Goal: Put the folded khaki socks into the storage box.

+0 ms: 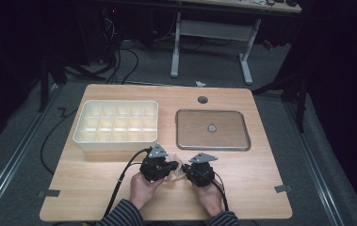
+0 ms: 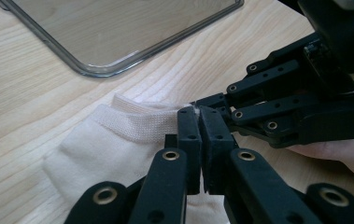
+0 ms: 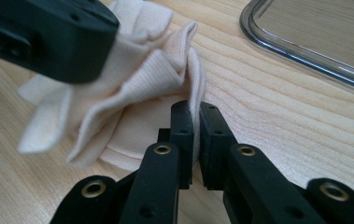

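High view, item list: wooden table (image 1: 119, 188); white compartmented organiser tray (image 1: 116, 141) at upper left of the tabletop, cells apparently empty; clear flat tray (image 1: 212, 144) at upper right; two hand-held grippers at lower centre, close together, with a cream sock (image 1: 180, 169) between them near the front edge. Left gripper (image 1: 174, 165): in the left gripper view its jaws stand pressed together on the sock's (image 2: 114, 144) ribbed cuff, at lower centre of that frame; a corner of the clear tray (image 2: 114, 67) sits at upper left, and the right gripper (image 2: 195, 109) enters from the right, its tips meeting the same cuff. Right gripper (image 1: 189, 170): in the right gripper view its jaws are closed to a thin gap with one layer of cuff fabric pinched between them at centre frame; the sock (image 3: 132, 88) bunches in folds toward upper left, partly under the black body of the left gripper (image 3: 48, 37). Step in hand, by judgement: both tools hold the cuff opening, seemingly to spread or fold the sock. Next move likely calls for drawing the two grips apart evenly, keeping both pinches firm so the thin fabric does not slip free.
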A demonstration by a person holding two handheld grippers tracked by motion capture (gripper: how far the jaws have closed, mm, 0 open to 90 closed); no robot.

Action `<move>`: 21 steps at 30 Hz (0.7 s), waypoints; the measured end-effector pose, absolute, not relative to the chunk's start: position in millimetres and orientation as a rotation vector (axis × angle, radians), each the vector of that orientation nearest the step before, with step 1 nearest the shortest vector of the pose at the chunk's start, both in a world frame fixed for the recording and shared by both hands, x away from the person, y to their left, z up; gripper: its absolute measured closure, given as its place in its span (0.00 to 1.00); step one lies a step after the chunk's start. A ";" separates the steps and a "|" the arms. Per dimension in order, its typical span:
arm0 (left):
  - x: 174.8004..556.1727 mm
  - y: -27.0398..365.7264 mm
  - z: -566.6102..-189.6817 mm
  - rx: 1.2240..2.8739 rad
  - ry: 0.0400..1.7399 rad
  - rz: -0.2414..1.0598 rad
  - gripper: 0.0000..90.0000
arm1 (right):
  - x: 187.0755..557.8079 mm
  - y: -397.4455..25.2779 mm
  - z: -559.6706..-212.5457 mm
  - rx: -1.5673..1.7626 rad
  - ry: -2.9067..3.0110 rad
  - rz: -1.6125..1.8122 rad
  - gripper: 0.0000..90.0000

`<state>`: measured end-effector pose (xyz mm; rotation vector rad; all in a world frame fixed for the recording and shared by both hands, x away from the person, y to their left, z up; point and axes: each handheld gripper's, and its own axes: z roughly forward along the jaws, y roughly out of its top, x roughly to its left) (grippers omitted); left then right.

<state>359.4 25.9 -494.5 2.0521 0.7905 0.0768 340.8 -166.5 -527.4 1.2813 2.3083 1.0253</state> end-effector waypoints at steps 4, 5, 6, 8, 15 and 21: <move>363.6 22.2 -501.9 2.067 0.793 0.067 0.98 | 340.8 -166.2 -527.5 1.280 2.308 1.026 0.95; 364.6 20.9 -503.8 2.069 0.795 0.061 0.98 | 340.8 -166.2 -527.7 1.278 2.307 1.028 0.95; 364.8 20.2 -504.5 2.070 0.792 0.061 0.97 | 340.5 -166.1 -527.5 1.285 2.309 1.027 0.95; 364.8 19.6 -505.2 2.075 0.785 0.060 0.97 | 340.6 -166.2 -527.5 1.286 2.309 1.028 0.95; 361.1 23.5 -500.9 2.074 0.768 0.069 0.86 | 339.1 -168.7 -524.2 1.291 2.288 1.045 0.86; 359.3 35.6 -492.9 2.054 0.796 0.098 0.74 | 334.7 -175.9 -513.3 1.310 2.245 1.065 0.78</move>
